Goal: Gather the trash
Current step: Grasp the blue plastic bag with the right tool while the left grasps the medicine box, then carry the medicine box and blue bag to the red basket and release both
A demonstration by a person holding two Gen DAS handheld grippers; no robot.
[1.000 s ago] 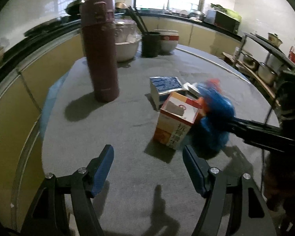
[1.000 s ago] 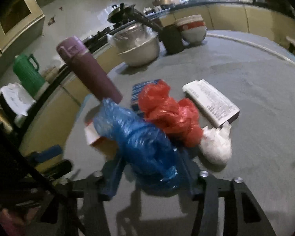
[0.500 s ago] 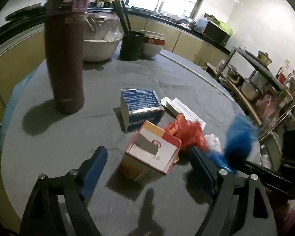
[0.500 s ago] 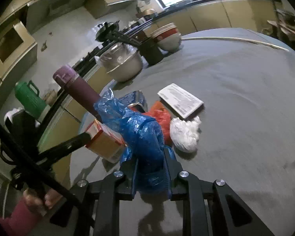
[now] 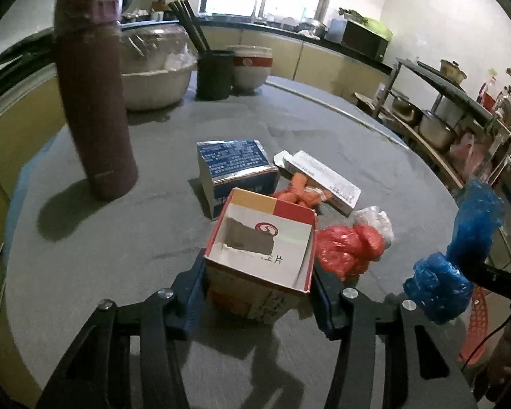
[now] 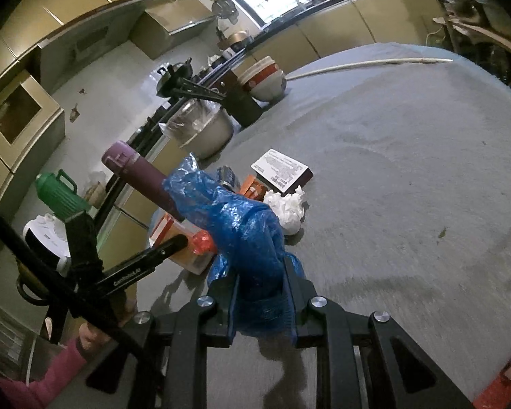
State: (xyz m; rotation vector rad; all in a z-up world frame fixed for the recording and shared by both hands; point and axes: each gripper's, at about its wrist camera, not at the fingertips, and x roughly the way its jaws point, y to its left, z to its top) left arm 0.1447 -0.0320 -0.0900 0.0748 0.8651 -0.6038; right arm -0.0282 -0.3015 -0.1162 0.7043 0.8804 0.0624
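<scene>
My left gripper (image 5: pixel 259 293) has its jaws on both sides of an open orange and white carton (image 5: pixel 260 255), touching it. My right gripper (image 6: pixel 260 303) is shut on a crumpled blue plastic bag (image 6: pixel 245 225), held above the grey table; the bag also shows in the left wrist view (image 5: pixel 460 255). On the table lie a red plastic bag (image 5: pixel 347 248), a white crumpled wad (image 6: pixel 288 209), a blue box (image 5: pixel 235 167), a flat white box (image 5: pixel 323 177) and an orange wrapper (image 5: pixel 299 191).
A tall purple flask (image 5: pixel 95 102) stands at the left. A covered bowl (image 5: pixel 153 75), a black chopstick holder (image 5: pixel 214 71) and stacked bowls (image 5: pixel 252 68) stand at the table's far edge. A metal shelf rack with pots (image 5: pixel 439 119) is at the right.
My left gripper moved forward and closed around the orange carton. My right gripper lifted the blue bag up and back, away from the pile.
</scene>
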